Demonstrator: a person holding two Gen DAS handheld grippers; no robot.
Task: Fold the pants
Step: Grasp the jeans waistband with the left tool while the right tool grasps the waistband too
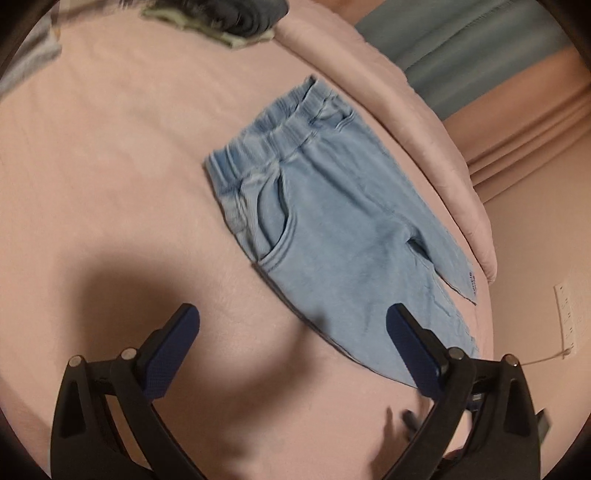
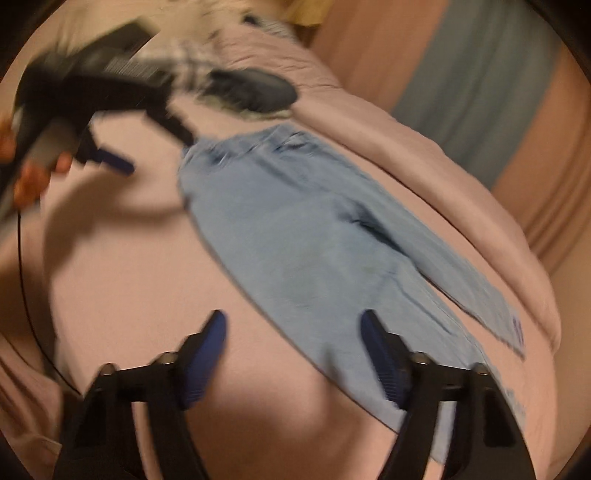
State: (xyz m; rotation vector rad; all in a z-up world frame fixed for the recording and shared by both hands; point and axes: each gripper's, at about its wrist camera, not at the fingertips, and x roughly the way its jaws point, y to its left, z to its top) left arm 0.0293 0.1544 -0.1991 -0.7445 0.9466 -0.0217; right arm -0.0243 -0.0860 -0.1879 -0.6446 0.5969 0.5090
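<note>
Light blue pants (image 1: 332, 236) lie flat on a pink bed, waistband at the far end, legs running toward the near right. My left gripper (image 1: 293, 317) is open and empty above the sheet, its right finger over the pants' lower leg. In the right wrist view the pants (image 2: 303, 236) lie the same way. My right gripper (image 2: 293, 325) is open and empty above the near edge of a leg. The left gripper (image 2: 110, 110) shows there at the upper left, blurred, near the waistband.
The pink bed sheet (image 1: 110, 184) spreads to the left. A rolled pink duvet (image 1: 424, 122) runs along the pants' far side. A dark pile of clothes (image 1: 229, 18) lies at the far end. Curtains and a wall stand on the right.
</note>
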